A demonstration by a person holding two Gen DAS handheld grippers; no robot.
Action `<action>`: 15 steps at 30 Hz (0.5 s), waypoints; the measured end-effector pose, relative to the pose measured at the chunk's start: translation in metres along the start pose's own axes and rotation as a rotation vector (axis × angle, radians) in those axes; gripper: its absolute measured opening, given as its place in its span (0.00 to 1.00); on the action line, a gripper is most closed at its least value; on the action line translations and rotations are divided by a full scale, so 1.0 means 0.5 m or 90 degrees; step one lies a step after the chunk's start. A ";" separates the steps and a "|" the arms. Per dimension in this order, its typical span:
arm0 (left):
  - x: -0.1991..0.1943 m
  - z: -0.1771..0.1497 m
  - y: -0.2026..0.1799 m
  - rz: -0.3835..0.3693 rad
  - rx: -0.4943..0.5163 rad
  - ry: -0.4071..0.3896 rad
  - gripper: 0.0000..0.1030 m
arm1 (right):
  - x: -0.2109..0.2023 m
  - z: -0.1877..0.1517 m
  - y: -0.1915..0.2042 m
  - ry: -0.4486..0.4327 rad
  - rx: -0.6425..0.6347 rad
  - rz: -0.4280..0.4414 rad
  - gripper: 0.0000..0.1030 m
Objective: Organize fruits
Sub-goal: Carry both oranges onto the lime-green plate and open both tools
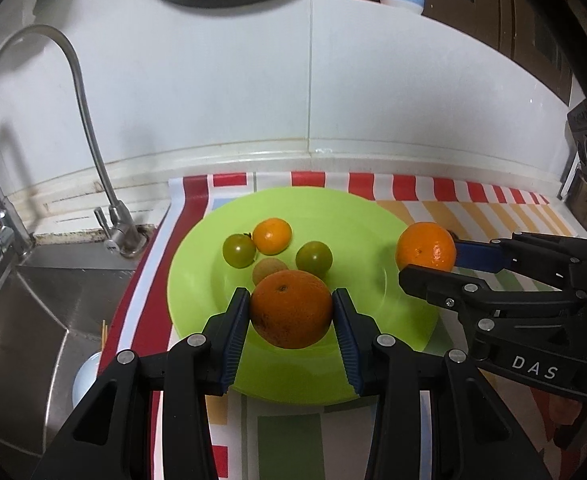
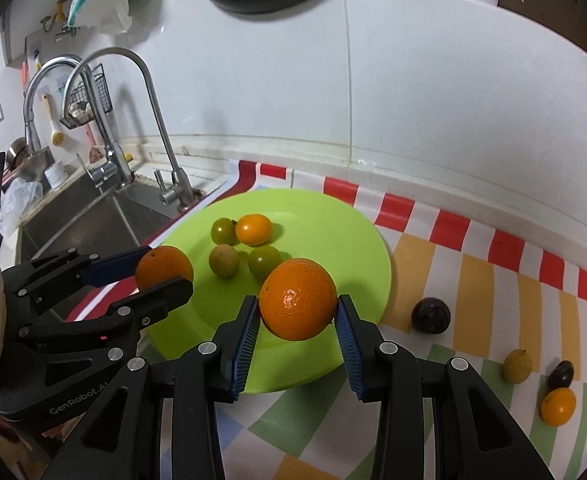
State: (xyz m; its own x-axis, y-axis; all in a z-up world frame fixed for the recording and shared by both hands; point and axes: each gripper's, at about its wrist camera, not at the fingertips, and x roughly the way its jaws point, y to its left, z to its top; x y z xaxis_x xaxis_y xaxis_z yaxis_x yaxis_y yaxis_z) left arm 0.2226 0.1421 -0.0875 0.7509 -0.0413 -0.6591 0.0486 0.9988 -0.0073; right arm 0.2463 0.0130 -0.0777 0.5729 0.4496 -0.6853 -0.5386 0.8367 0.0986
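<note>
A green plate [image 1: 333, 216] [image 2: 333, 216] lies on the striped mat and holds two green tomatoes [image 1: 238, 250], a small orange fruit [image 1: 272, 236] and a tan longan [image 1: 268, 269]. My left gripper [image 1: 291, 312] is shut on a large orange [image 1: 291, 310] above the plate's near side; it shows in the right wrist view [image 2: 164, 276] at the plate's left edge. My right gripper [image 2: 298, 306] is shut on another orange [image 2: 298, 298] above the plate's right part; it shows in the left wrist view [image 1: 427, 254].
On the mat right of the plate lie a dark round fruit [image 2: 430, 315], a yellow fruit [image 2: 516, 365], a small dark fruit [image 2: 560, 374] and a small orange fruit [image 2: 557, 406]. A steel sink [image 1: 33, 304] with faucet [image 1: 89, 128] is to the left. The white wall is behind.
</note>
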 end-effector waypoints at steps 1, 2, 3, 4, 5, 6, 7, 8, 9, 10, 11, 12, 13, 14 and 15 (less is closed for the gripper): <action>0.004 -0.002 0.000 0.000 0.000 0.002 0.40 | 0.004 -0.001 -0.001 0.003 0.000 0.000 0.39; 0.008 -0.003 0.000 -0.001 0.000 0.004 0.40 | 0.009 -0.002 -0.002 0.006 0.000 0.000 0.39; 0.013 -0.004 0.001 0.000 -0.002 0.007 0.40 | 0.013 -0.003 -0.002 0.009 0.001 0.000 0.39; 0.015 -0.005 0.002 0.001 -0.003 0.008 0.40 | 0.018 -0.003 -0.003 0.011 0.002 0.001 0.39; 0.017 -0.005 0.004 0.002 -0.004 0.010 0.40 | 0.023 -0.004 -0.004 0.015 0.003 0.002 0.39; 0.019 -0.005 0.005 0.004 -0.006 0.011 0.40 | 0.027 -0.004 -0.004 0.017 0.005 0.003 0.39; 0.022 -0.005 0.007 0.005 -0.008 0.015 0.40 | 0.031 -0.004 -0.005 0.020 0.006 0.006 0.39; 0.023 -0.005 0.009 0.005 -0.009 0.018 0.40 | 0.037 -0.003 -0.006 0.024 0.009 0.006 0.39; 0.024 -0.005 0.011 0.006 -0.012 0.021 0.41 | 0.041 -0.002 -0.008 0.027 0.016 0.006 0.39; 0.024 -0.006 0.012 0.007 -0.014 0.021 0.42 | 0.043 -0.003 -0.010 0.029 0.020 0.007 0.39; 0.021 -0.006 0.015 0.013 -0.018 0.018 0.47 | 0.047 -0.001 -0.012 0.033 0.026 0.007 0.39; 0.014 -0.006 0.018 0.018 -0.023 0.012 0.51 | 0.047 0.000 -0.015 0.033 0.032 0.006 0.44; 0.007 -0.005 0.019 0.021 -0.025 0.007 0.52 | 0.044 0.001 -0.018 0.028 0.040 0.002 0.55; 0.001 -0.003 0.021 0.025 -0.027 0.002 0.52 | 0.037 0.002 -0.020 0.017 0.044 -0.003 0.58; -0.005 -0.001 0.022 0.032 -0.028 -0.002 0.52 | 0.031 0.002 -0.021 0.009 0.045 -0.012 0.58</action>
State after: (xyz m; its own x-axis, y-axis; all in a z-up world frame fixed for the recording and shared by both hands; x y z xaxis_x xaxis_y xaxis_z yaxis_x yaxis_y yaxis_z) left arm 0.2209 0.1532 -0.0861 0.7533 0.0084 -0.6576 -0.0182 0.9998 -0.0081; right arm 0.2613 0.0116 -0.0885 0.5734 0.4299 -0.6974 -0.4830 0.8650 0.1361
